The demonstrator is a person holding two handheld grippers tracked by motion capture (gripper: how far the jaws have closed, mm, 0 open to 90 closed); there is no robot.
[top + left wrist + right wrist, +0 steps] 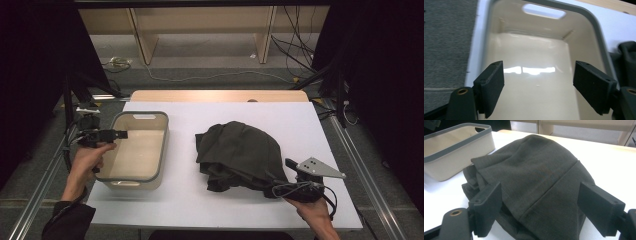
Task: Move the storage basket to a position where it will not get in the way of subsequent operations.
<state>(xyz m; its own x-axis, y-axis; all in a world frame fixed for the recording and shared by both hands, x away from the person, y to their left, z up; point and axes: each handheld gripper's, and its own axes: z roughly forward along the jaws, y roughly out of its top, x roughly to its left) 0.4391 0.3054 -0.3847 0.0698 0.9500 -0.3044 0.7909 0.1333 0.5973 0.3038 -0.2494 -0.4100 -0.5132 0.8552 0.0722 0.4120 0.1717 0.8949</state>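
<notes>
A crumpled dark grey-green garment (239, 154) lies in a heap on the white table, right of centre. A cream plastic basket (136, 150) with a grey rim stands empty at the left. My left gripper (120, 134) hovers over the basket's left rim, open, with nothing between its fingers; the left gripper view looks down into the basket (589, 17). My right gripper (291, 163) sits at the garment's near right edge, open, its jaws spread on either side of the cloth (536, 175) without closing on it.
The white table top (200, 200) has free room in front and at the far right. A wooden strip (220, 95) runs along the back edge. Cables and a wooden frame lie on the floor behind. Metal rails flank both sides.
</notes>
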